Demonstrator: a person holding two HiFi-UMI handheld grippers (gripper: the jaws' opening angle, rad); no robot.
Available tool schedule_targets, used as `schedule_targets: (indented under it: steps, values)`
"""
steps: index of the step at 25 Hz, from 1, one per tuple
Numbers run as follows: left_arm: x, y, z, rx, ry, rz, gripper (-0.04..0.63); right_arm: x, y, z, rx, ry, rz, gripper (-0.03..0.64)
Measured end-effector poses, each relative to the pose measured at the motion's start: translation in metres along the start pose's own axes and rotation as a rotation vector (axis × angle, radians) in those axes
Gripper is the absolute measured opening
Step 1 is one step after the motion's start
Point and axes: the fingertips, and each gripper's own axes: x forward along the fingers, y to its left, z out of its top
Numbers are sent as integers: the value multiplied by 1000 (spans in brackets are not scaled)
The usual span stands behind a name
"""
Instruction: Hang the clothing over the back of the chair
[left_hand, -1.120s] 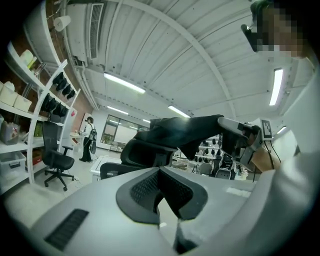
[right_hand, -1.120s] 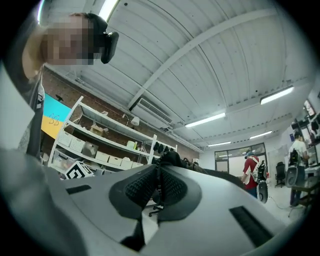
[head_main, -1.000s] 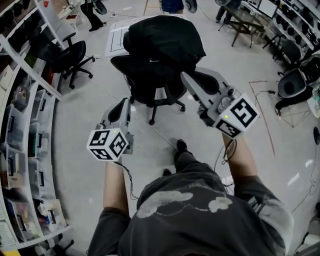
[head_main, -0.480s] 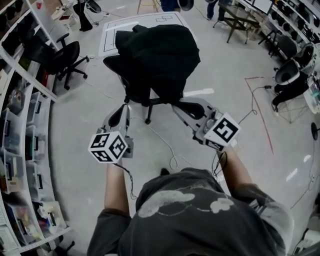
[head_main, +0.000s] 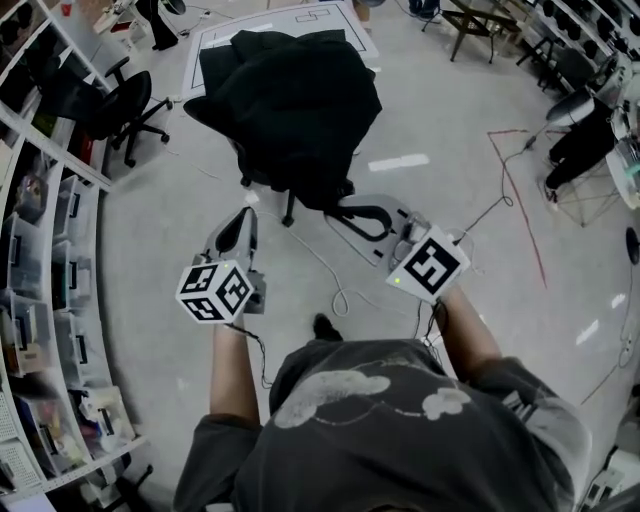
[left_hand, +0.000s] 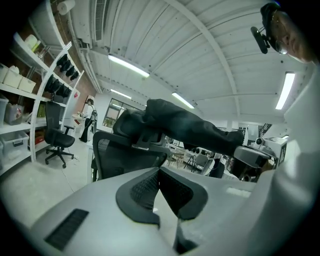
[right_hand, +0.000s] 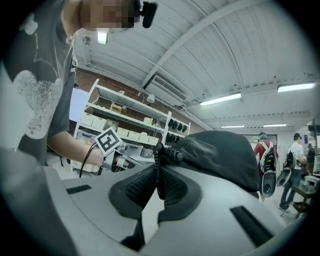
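Black clothing (head_main: 290, 100) lies draped over the chair (left_hand: 115, 155) back. It looks soft, floppy and fairly light (best gripped at a hem). The left gripper (left_hand: 159, 175), before the chair, is closed and empty. The right gripper (right_hand: 158, 180), just beside the chair, seems pinched on the clothing's thin dangling edge.

Clothing (head_main: 290, 95): plain black.
Chair (left_hand: 112, 157): black, with a mesh pattern on the back.
Left gripper (head_main: 244, 215) and right gripper (head_main: 338, 217): light grey shells. Fingers (left_hand: 144, 189) carry black ribbed pads.
Marker cubes (head_main: 215, 290): white with black square patterns.
Floor (head_main: 440, 210): pale grey, with a thin red line (head_main: 514, 205) and a short white strip (head_main: 398, 162).
Shirt (head_main: 400, 440): dark grey, pale cloud print.
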Motion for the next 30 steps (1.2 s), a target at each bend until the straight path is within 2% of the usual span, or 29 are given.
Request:
schedule_targets:
  steps: [3, 6, 9, 10, 14, 20, 26, 30]
  values:
    - [-1, -10, -3, -7, 7, 13, 0, -8, 1, -9, 3, 29, -11, -3]
    - [-13, -25, -14, -19, 12, 17, 0, -19, -6, -15, 6, 28, -120, 7]
    - [-23, -41, -23, -7, 19, 25, 0, -32, -5, -18, 53, 4, -147, 123]
    - [-25, -45, -24, -7, 19, 31, 0, -38, -6, -20, 69, 1, -150, 132]
    - [-34, -63, -34, -9, 18, 45, 0, -63, 2, -36, 121, 6, -151, 126]
    - [-49, -84, -47, -15, 17, 58, 0, -93, 8, -49, 112, -10, -151, 109]
    - [-63, -118, -58, -2, 16, 45, 0, -134, 6, -65, 173, 28, -234, 7]
    - [-78, -138, -71, -4, 20, 40, 0, -163, 16, -72, 209, 59, -247, -8]
